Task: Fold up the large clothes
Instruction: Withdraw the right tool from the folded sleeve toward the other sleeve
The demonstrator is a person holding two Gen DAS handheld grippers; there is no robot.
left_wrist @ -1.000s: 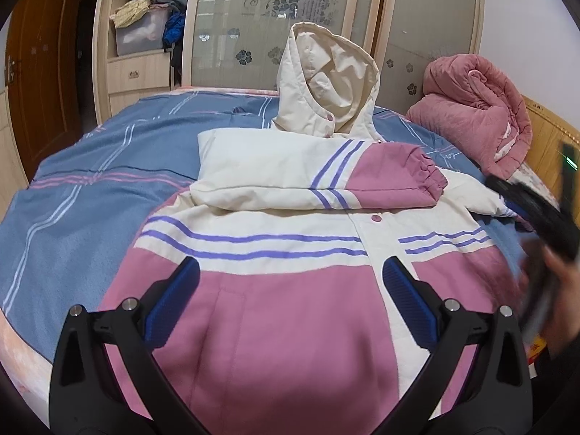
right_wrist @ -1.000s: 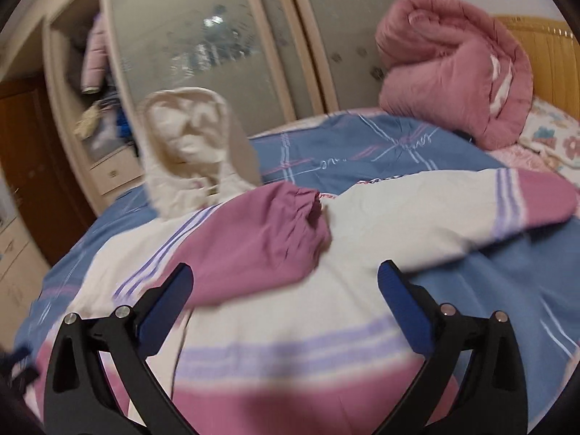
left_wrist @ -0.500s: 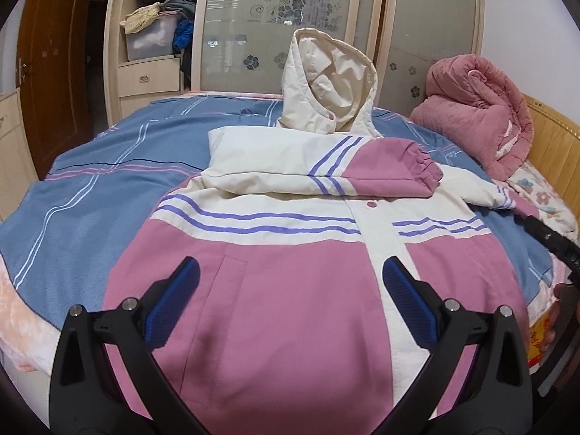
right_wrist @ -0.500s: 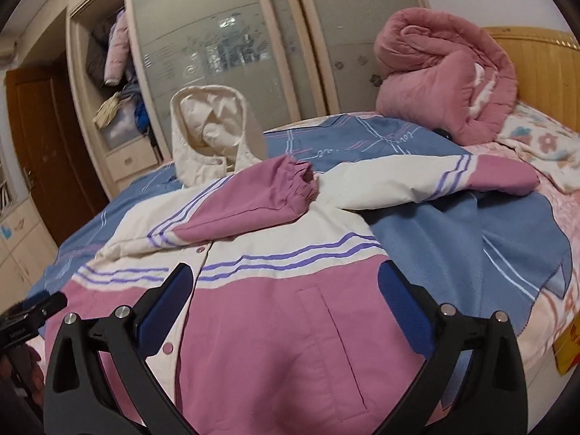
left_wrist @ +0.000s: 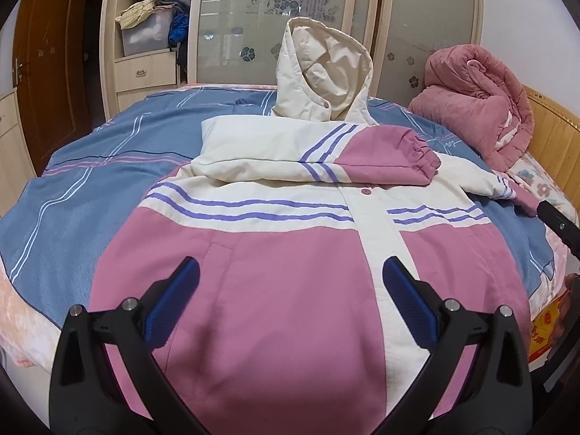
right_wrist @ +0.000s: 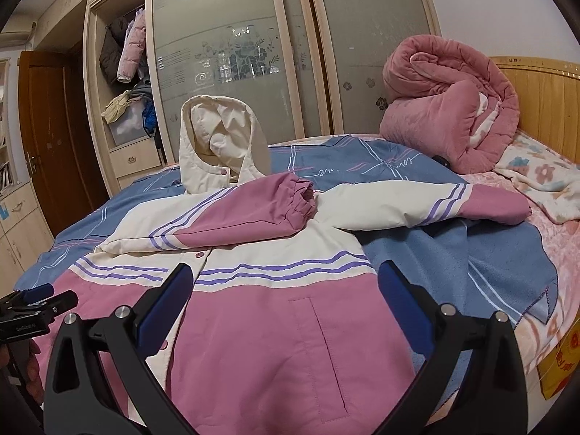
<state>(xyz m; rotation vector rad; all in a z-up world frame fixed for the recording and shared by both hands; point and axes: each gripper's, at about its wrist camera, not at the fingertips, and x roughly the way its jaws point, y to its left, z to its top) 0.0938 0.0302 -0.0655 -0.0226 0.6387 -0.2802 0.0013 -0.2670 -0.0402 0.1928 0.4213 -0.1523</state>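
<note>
Lying flat on the bed (left_wrist: 65, 188), the jacket (left_wrist: 290, 264) spreads out just ahead of both tongs, its pink hem nearest to them and its cream hood (left_wrist: 326, 72) standing up at the far end. I judge it padded and bulky: soft, light for its size, and with a smooth shell that may slip, so the tongs should pinch a thick edge and not the flat middle.

One sleeve (right_wrist: 239, 221) is already folded across the chest. The other sleeve (right_wrist: 427, 206) lies stretched out on the blue blanket, beyond the right tongs (right_wrist: 282, 304) and to their right. Its gathered pink cuff (right_wrist: 507, 210) looks to me like the best place to take hold, because the elastic gives a firm ridge.

The right tongs are wide apart and hold nothing. The left tongs (left_wrist: 290, 301) are also spread and empty, over the lower pink panel.
</note>
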